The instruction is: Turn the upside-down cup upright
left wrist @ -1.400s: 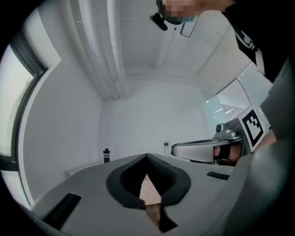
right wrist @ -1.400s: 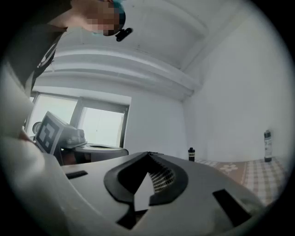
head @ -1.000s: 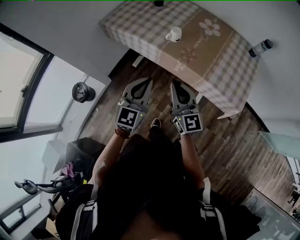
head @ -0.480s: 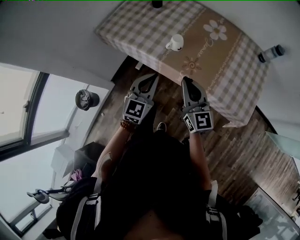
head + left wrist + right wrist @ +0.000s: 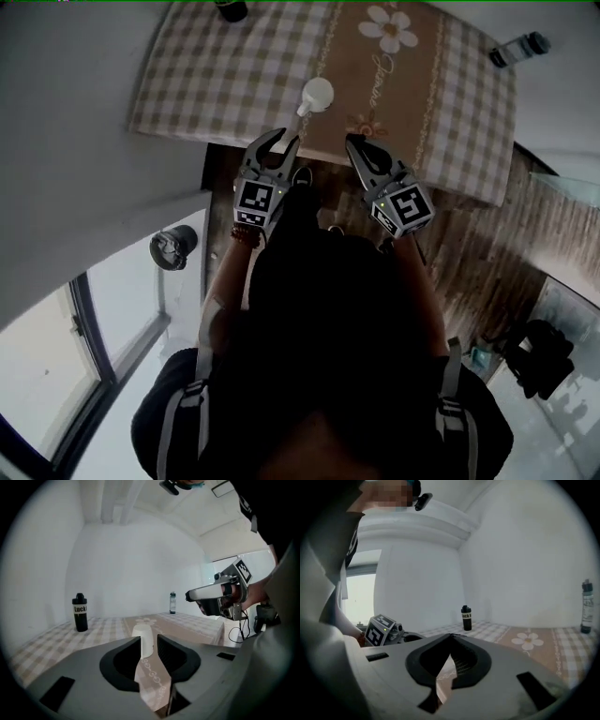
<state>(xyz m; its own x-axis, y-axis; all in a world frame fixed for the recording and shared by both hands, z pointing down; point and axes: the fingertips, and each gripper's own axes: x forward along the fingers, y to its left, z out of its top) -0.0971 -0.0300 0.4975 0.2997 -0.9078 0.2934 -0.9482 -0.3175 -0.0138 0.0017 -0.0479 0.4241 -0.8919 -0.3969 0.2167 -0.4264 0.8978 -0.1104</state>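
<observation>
Head view: the white cup stands mouth-down on the bench. The left hand-held gripper is just short of it, and the right hand-held gripper is near the cup's other side.

Left gripper view: the jaws are released and have just been opening, with nothing between them. The cup shows through the gap, beyond the tips, and only here is its inverted stance plain. The jaws probably need to widen further, then straddle the cup's wall squarely before turning it.

Right gripper view: the jaws are clenched and empty. The cup is absent, and a black bottle shows instead.
</observation>
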